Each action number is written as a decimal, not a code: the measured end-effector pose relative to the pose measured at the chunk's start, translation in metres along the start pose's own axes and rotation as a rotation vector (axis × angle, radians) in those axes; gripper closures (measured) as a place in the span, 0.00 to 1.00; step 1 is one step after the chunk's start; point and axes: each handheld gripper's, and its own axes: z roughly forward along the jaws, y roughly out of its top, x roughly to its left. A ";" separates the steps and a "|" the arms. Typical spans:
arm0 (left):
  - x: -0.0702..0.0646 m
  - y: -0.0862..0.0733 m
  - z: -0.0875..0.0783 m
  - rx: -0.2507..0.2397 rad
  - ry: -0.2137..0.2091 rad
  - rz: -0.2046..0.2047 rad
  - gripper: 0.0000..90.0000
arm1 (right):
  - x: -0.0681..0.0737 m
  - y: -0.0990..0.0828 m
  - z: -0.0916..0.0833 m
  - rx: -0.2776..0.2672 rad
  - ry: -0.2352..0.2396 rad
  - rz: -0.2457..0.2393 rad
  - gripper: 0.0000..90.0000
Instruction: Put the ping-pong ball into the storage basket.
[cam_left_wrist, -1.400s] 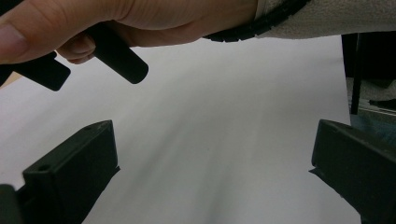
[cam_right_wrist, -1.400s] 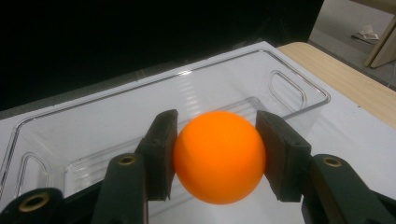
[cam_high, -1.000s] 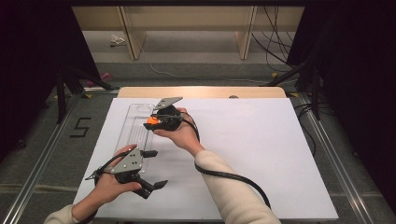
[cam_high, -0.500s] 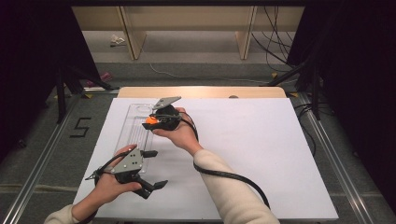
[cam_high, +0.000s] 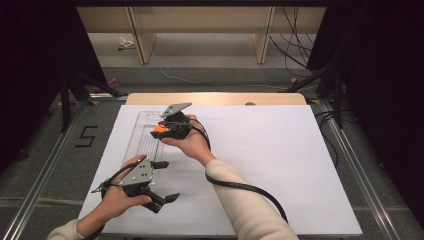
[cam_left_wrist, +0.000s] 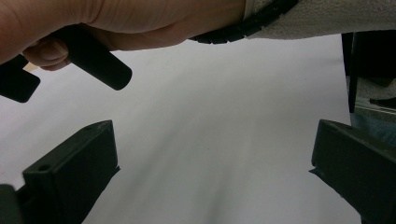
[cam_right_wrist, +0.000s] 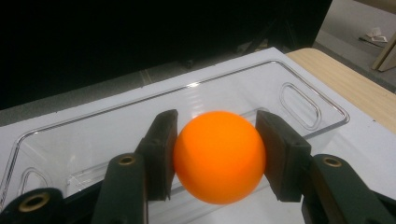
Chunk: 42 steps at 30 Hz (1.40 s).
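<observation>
Got the orange ball (cam_right_wrist: 218, 156) clamped in my right gripper (cam_right_wrist: 215, 154) over the clear tray (cam_right_wrist: 299, 100), left gripper (cam_left_wrist: 212, 172) gaping idle, so next I'd just let go.

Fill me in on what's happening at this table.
A person works with a gripper in each hand at a table covered in white sheet. The right gripper is shut on an orange ball, held over a clear plastic tray at the table's far left. The left gripper hangs near the front edge, jaws open with nothing between them. The ball is not yet in the tray.
</observation>
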 end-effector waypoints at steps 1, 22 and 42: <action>0.000 0.000 0.000 0.000 0.001 -0.001 0.00 | 0.000 0.001 0.001 -0.001 0.001 0.000 0.57; 0.000 0.000 0.000 0.001 0.000 0.001 0.00 | 0.003 0.005 0.010 0.009 0.010 -0.009 0.57; 0.000 0.000 0.000 0.001 -0.003 0.002 0.00 | 0.005 0.011 0.019 0.019 0.024 -0.018 0.57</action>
